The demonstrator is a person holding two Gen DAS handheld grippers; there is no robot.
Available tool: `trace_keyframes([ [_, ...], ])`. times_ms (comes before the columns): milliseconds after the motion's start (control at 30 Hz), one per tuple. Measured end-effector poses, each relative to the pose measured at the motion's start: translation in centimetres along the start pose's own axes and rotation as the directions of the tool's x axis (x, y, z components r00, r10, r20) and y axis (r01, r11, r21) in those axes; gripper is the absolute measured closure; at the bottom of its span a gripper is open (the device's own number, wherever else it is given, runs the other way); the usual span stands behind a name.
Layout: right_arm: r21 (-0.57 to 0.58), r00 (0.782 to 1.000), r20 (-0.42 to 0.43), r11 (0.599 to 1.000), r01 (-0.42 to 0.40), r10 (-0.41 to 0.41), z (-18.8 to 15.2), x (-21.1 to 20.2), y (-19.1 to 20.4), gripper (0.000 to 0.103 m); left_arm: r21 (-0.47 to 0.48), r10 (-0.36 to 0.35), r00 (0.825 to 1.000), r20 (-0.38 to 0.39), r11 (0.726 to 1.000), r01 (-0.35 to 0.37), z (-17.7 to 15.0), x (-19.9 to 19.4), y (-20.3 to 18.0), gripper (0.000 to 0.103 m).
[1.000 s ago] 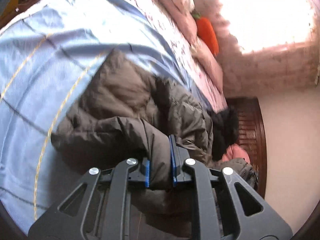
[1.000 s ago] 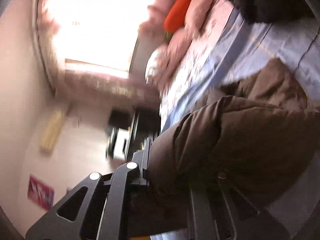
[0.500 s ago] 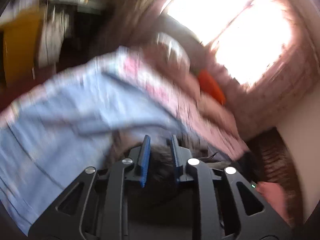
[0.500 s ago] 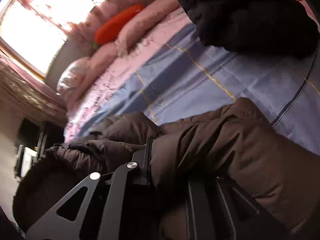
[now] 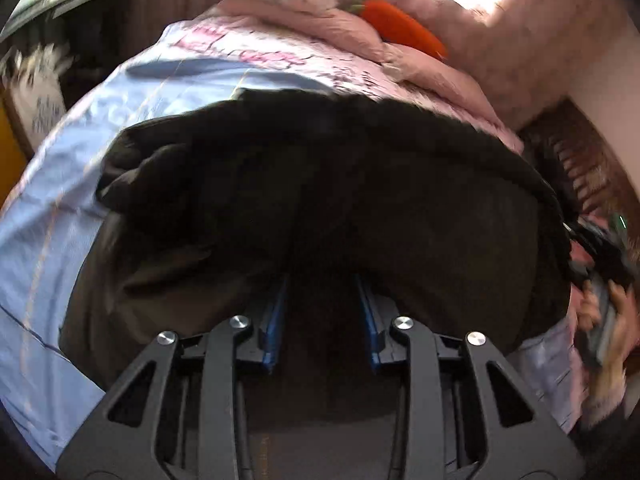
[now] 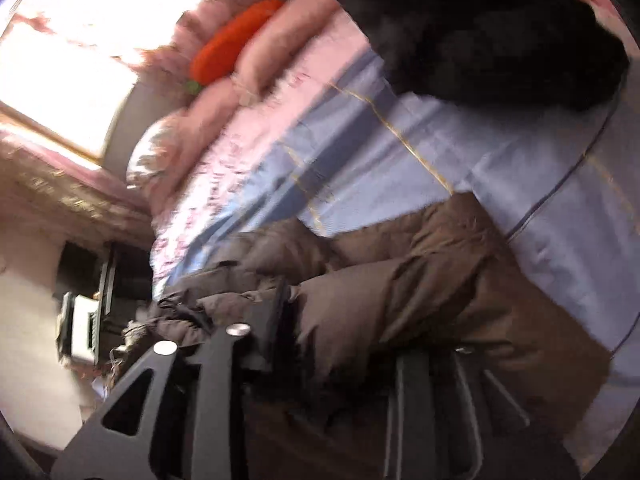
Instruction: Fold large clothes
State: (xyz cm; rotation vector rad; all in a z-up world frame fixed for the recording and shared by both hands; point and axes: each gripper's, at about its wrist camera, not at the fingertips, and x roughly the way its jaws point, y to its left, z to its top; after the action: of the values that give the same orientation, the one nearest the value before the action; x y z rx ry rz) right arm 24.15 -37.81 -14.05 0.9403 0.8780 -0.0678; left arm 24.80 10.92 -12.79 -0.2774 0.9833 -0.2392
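Brown padded jacket lies bunched on the blue bedsheet, pinched by the right gripper, while the left gripper, fingers spread, noses into its dark folds below the orange carrot pillow.

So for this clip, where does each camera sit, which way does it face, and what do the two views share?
Left wrist: on the left gripper, looking along its blue-padded fingers, spread apart, over the dark jacket toward the bed's pillow end; a hand shows at the right edge.
Right wrist: on the right gripper, looking across the blue bedsheet; brown jacket fabric sits between its fingers, covering one.
Shared: jacket, bedsheet, orange carrot plush, bright window.
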Motion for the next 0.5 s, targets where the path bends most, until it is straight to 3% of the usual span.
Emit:
trace_keyframes([
  [67,-0.020,0.998,-0.007,0.998,-0.064,0.064,0.2,-2.3,0.7,0.030,-0.029,0.001,1.000,0.015,1.000,-0.001,0.1,-0.2,0.5,0.071],
  [133,0.018,0.993,0.010,0.993,-0.120,0.120,0.8,-3.9,0.5,0.016,-0.030,0.006,1.000,0.018,1.000,-0.006,0.3,-0.4,0.5,0.071],
  [200,0.079,0.986,0.031,0.983,-0.164,0.162,1.7,-5.1,0.0,0.016,-0.024,0.020,1.000,0.017,1.000,-0.019,0.3,-0.5,0.4,0.071],
  [300,0.089,0.963,0.173,0.971,-0.223,0.205,2.3,-8.7,0.3,0.015,-0.023,0.029,0.999,0.015,0.999,-0.028,0.2,-0.5,0.2,0.069],
  [400,-0.030,0.892,0.375,0.965,-0.259,0.251,0.8,-13.8,2.2,0.009,-0.034,0.024,1.000,0.018,0.999,-0.024,0.3,-0.4,0.2,0.067],
  [433,-0.080,0.875,0.405,0.963,-0.256,0.266,-0.1,-14.7,3.1,0.006,-0.037,0.025,0.999,0.020,0.999,-0.024,0.3,-0.3,0.1,0.067],
  [467,-0.166,0.877,0.391,0.959,-0.231,0.280,-1.3,-14.9,4.8,0.006,-0.037,0.024,0.999,0.022,0.999,-0.023,0.4,-0.1,0.2,0.064],
  [500,-0.244,0.898,0.351,0.952,-0.187,0.266,-2.3,-14.5,6.5,0.006,-0.037,0.023,0.999,0.025,0.999,-0.022,0.4,0.1,0.1,0.063],
])
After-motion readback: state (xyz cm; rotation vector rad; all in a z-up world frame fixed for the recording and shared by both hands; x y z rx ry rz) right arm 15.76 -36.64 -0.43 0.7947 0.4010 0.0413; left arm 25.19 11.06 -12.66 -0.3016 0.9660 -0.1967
